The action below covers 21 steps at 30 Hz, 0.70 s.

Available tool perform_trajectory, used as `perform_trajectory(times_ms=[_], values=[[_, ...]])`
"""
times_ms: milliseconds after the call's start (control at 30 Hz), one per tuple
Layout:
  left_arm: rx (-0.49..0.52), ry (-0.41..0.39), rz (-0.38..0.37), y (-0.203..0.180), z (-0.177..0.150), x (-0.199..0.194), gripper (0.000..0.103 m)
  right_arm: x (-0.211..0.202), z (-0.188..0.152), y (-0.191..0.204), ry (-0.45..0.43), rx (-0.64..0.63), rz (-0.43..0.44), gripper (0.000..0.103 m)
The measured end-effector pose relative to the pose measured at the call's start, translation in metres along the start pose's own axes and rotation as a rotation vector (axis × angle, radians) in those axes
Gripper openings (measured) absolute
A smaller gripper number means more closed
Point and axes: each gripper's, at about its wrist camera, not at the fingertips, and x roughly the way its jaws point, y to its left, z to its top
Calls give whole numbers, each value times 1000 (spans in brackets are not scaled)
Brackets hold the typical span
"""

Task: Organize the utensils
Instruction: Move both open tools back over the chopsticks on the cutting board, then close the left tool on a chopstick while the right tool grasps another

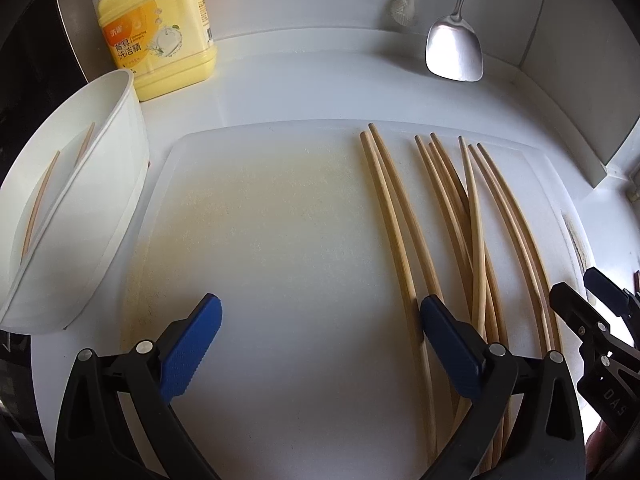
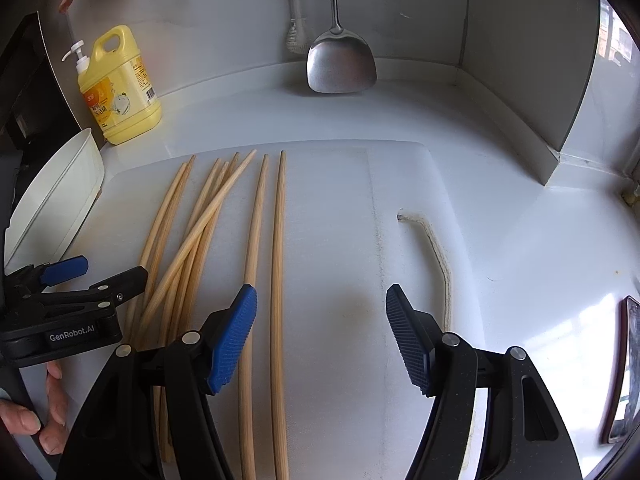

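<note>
Several wooden chopsticks (image 1: 476, 220) (image 2: 200, 232) lie lengthwise on a white cutting board (image 1: 260, 220) (image 2: 340, 220). My left gripper (image 1: 320, 308) is open low over the board's bare left part. The leftmost pair of chopsticks (image 1: 394, 220) runs by its right finger. My right gripper (image 2: 322, 296) is open over the rightmost two chopsticks (image 2: 276, 240); one lies between its fingers, untouched, and the other passes under the left finger. A white holder (image 1: 100, 208) (image 2: 60, 200) lying tilted at the left has two chopsticks (image 1: 40, 200) inside. Each gripper shows in the other's view: right (image 1: 576, 286), left (image 2: 116, 268).
A yellow dish-soap bottle (image 1: 160, 32) (image 2: 120, 88) stands behind the holder. A metal spatula (image 1: 454, 52) (image 2: 340, 68) and a brush (image 1: 402, 8) (image 2: 296, 40) hang on the back wall. A wall corner (image 2: 560, 140) closes the right side. A person's hand (image 2: 40, 412) holds the left gripper.
</note>
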Motion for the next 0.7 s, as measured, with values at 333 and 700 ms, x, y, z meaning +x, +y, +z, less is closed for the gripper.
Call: perform_trajectory(times_ms=[333, 700], values=[[6, -22, 35, -5, 2, -1, 97, 11, 2, 4, 17, -47, -37, 64], [57, -65, 24, -18, 8, -7, 48, 10, -1, 16, 2, -123, -19, 36]])
